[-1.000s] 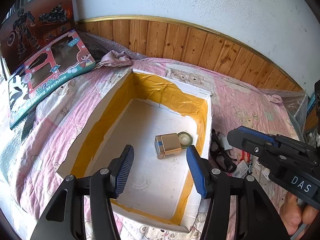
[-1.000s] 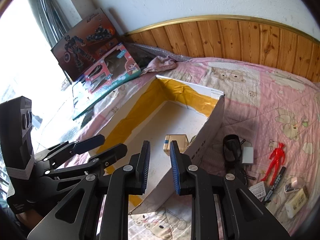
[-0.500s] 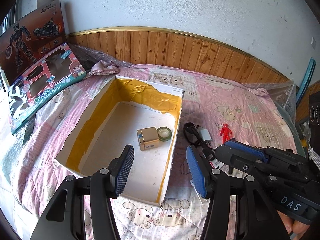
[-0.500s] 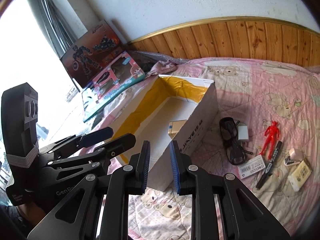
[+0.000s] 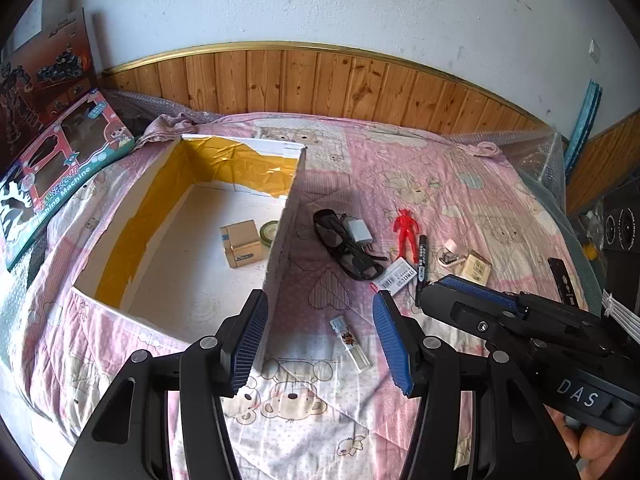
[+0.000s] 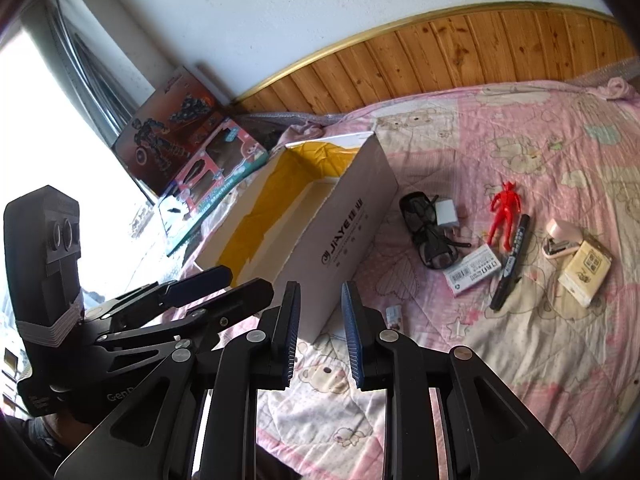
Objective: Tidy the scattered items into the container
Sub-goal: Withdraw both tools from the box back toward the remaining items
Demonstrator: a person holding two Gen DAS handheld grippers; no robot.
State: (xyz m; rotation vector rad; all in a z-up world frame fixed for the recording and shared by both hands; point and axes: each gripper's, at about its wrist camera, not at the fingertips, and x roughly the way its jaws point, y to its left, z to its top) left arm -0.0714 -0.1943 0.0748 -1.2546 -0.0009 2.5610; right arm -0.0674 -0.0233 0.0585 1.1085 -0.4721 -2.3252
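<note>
Hovering empty over the quilt (image 5: 460,184), the left gripper (image 5: 320,336) gapes wide; the right gripper (image 6: 320,332) is spread narrower, holding nothing; glasses (image 5: 344,240), figure (image 5: 406,232) and marker (image 6: 512,260) lie beside the box (image 6: 340,236).

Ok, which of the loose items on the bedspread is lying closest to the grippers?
The small clear tube, alone near the box's front corner; everything else sits in the cluster farther back.

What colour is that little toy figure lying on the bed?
The toy figure is bright red all over; the right wrist view shows it best.
</note>
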